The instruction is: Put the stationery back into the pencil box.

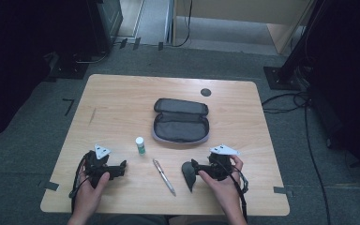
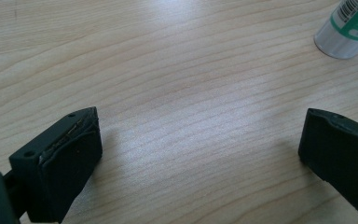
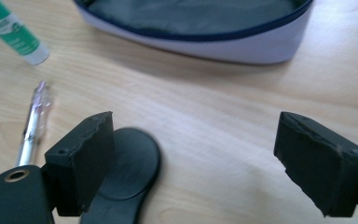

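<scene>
An open dark pencil case (image 1: 180,121) with a pale outer wall (image 3: 242,46) lies at the table's middle. In front of it stand a white-and-green glue stick (image 1: 140,146) (image 2: 349,28) (image 3: 14,32) and a clear pen (image 1: 164,176) (image 3: 35,123). A flat black teardrop-shaped piece (image 1: 188,176) (image 3: 130,172) lies on the wood under one jaw of my right gripper (image 1: 196,168) (image 3: 196,135), which is open and holds nothing. My left gripper (image 1: 120,168) (image 2: 198,135) is open over bare wood, left of the glue stick.
The wooden table (image 1: 122,103) has a round black grommet (image 1: 206,92) near its far edge. Grey carpet, cables and dark stands surround it. A hand holds each gripper near the front edge.
</scene>
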Demonstrator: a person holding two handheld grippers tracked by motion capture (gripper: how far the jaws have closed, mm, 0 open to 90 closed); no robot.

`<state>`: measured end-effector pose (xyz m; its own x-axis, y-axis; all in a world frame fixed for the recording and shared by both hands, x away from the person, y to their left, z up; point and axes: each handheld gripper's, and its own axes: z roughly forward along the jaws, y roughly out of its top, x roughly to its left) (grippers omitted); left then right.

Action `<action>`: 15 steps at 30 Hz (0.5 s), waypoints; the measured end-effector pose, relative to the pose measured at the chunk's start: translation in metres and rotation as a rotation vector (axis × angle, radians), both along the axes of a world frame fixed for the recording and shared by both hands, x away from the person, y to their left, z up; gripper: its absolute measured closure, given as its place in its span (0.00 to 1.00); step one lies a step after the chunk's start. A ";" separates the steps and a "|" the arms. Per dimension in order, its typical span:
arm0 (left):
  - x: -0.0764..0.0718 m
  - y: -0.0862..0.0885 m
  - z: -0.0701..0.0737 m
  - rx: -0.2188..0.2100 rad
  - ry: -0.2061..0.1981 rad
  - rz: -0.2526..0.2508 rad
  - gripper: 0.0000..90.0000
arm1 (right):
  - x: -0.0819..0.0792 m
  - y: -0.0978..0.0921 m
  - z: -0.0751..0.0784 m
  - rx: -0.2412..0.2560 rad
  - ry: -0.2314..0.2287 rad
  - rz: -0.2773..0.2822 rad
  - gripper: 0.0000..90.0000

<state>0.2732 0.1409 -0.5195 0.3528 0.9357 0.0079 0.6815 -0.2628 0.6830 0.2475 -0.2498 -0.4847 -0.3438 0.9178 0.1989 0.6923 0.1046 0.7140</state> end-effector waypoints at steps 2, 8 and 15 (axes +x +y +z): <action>0.000 0.000 0.000 0.001 0.000 0.000 0.00 | -0.005 0.004 -0.005 0.006 0.009 0.008 0.14; 0.000 0.000 0.000 0.001 0.000 -0.001 0.00 | -0.013 0.017 -0.013 -0.002 0.036 0.045 0.15; 0.000 0.000 0.000 0.001 0.000 -0.001 0.00 | -0.020 0.040 -0.020 -0.043 0.033 0.098 0.24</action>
<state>0.2733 0.1409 -0.5195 0.3539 0.9353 0.0092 0.6811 -0.2644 0.6828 0.2276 -0.2099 -0.5048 -0.4266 0.8878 0.1730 0.7001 0.2030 0.6845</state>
